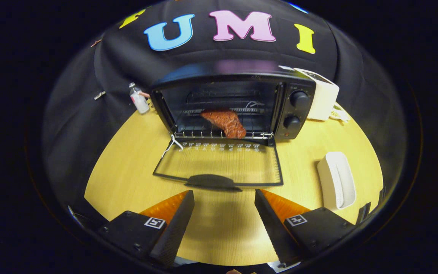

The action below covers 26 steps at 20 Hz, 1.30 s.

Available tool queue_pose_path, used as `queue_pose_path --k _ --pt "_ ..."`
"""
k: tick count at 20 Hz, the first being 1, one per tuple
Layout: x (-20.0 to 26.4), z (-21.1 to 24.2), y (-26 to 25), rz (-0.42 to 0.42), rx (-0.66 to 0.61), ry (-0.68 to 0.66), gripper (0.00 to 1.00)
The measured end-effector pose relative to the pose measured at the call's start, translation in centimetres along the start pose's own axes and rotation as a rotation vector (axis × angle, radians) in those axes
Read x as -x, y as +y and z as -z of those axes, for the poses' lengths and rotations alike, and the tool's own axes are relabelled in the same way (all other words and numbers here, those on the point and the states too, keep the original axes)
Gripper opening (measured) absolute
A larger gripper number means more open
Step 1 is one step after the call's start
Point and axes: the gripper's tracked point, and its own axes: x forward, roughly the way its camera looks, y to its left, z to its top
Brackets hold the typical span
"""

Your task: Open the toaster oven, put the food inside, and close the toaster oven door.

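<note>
Steak (224,122) on rack in open toaster oven (234,102); gripper (224,198) fingers spread, empty.

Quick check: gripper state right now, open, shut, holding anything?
Gripper: open and empty, fingers spread over the bare table, just short of the handle of the lowered toaster oven door.

A pale wooden worktop (127,167) spreads wide, its grain running crosswise and light glinting softly off it. Black cloth (82,106) hangs behind as the wall, creased in loose folds. A white appliance (323,99) stands at the back, and a white object (337,180) lies nearer.
</note>
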Motion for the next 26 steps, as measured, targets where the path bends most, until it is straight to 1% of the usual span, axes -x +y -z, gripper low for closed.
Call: queue_pose_path --k 2,4,9,11,13,15,17,21,24,26 --pt "-1.2 1.5 0.6 0.001 0.0 0.037 0.99" --pt "-2.5 2.4 0.6 0.024 0.013 0.06 0.99" --pt "-5.8 3.1 0.2 0.08 -0.012 0.079 0.99" --pt "-6.6 3.3 0.4 0.091 -0.032 0.089 0.99" --pt "-7.2 2.7 0.4 0.097 -0.032 0.065 0.99" --pt "-7.3 2.5 0.1 0.115 -0.042 0.066 0.99" --pt "-7.3 2.4 0.2 0.118 -0.057 0.071 0.96" --pt "-6.8 1.8 0.2 0.112 -0.042 0.06 0.97" --pt "-5.4 0.3 0.4 0.11 0.033 0.015 0.99" --pt "-4.4 -1.2 0.5 0.098 0.04 -0.029 1.0"
